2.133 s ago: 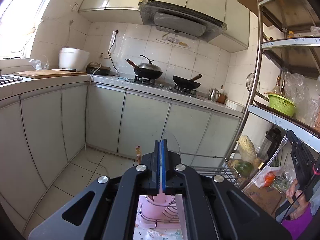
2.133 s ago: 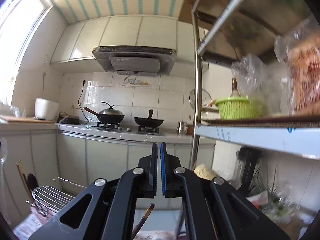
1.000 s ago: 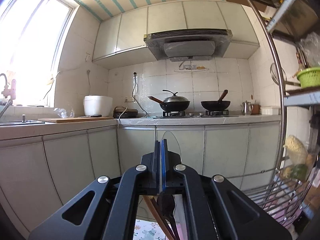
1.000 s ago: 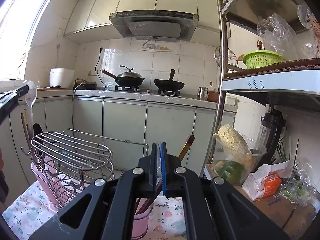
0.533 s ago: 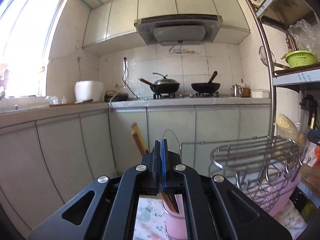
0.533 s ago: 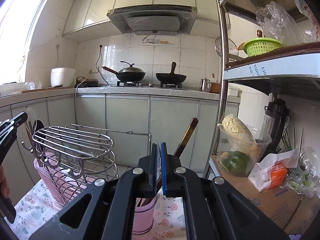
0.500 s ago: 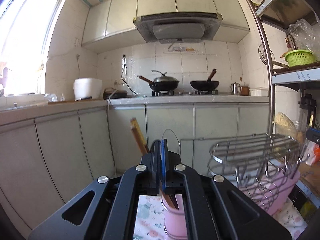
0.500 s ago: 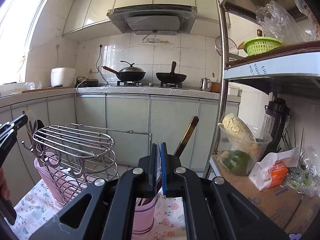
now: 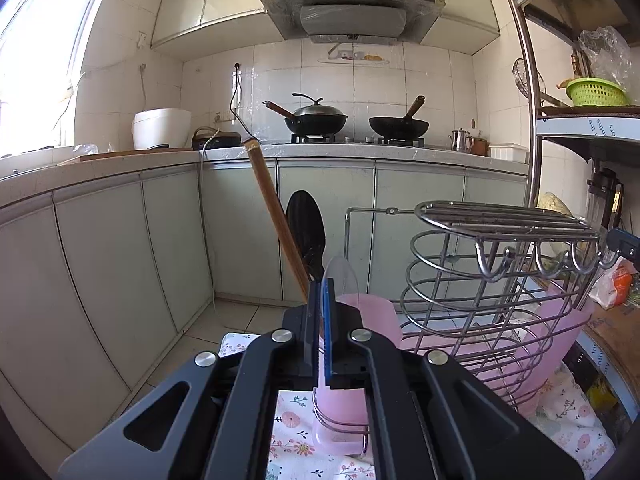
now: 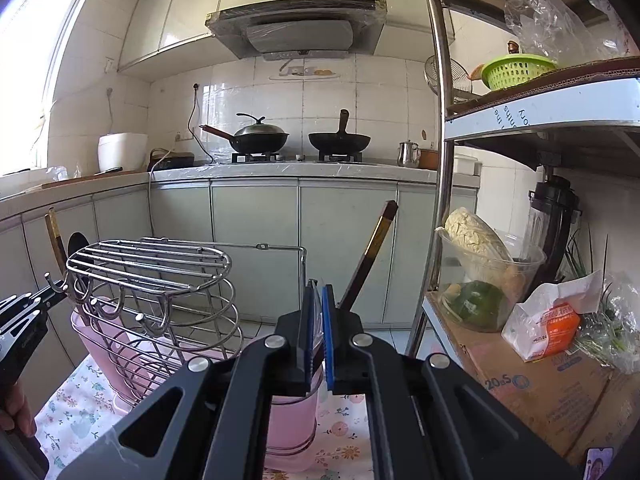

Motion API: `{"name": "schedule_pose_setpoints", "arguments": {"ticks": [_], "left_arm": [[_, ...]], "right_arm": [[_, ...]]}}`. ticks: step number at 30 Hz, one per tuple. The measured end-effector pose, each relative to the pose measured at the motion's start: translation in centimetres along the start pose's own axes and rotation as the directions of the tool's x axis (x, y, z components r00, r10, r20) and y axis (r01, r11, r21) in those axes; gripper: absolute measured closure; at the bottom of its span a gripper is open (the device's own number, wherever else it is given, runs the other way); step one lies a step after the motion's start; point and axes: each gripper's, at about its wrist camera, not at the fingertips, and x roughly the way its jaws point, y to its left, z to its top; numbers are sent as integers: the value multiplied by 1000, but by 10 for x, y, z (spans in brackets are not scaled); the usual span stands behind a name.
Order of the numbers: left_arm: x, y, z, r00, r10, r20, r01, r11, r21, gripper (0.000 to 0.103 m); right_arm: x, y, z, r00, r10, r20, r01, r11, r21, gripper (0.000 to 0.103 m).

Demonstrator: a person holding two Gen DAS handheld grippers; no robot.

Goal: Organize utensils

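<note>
we see a tiled kitchen; a floral cloth (image 9: 296, 436) covers the table. left claw (image 9: 323, 320) clamps a clear spoon (image 9: 340, 276) over the pink cup (image 9: 360, 312). right claw (image 10: 318, 332) is opening, a clear utensil between its jaws.

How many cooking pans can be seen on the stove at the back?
2. A lidded wok sits on the left burner; an open black pan sits on the right burner. Others may be hidden.

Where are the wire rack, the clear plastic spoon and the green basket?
wire rack (image 9: 500, 220), left wrist view, on its flat top grille.
clear plastic spoon (image 9: 342, 276), left wrist view, on its bowl above the fingers.
green basket (image 10: 516, 70), right wrist view, on its slotted side wall.
</note>
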Motion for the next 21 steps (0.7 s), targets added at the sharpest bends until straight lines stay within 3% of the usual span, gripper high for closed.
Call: {"name": "schedule_pose_setpoints", "arguments": {"ticks": [5, 7, 8, 11, 21], "left_arm": [[0, 5, 3, 1000, 2, -29, -3, 1000, -23, 101], [1, 8, 3, 998, -17, -64, 14, 999, -37, 95], [2, 10, 3, 996, -31, -87, 27, 999, -47, 89], [-1, 15, 0, 992, -52, -116, 44, 996, -72, 80], [-17, 23, -6, 984, -84, -155, 69, 993, -100, 77]], "right_arm": [[0, -1, -1, 1000, 8, -29, -7, 1000, 10, 96], [-3, -3, -3, 999, 26, -34, -25, 999, 28, 79], [-4, -4, -3, 999, 36, -32, -35, 999, 40, 77], [-8, -6, -3, 998, 46, -31, -44, 997, 56, 77], [-30, -7, -9, 999, 49, -21, -48, 997, 63, 77]]}}
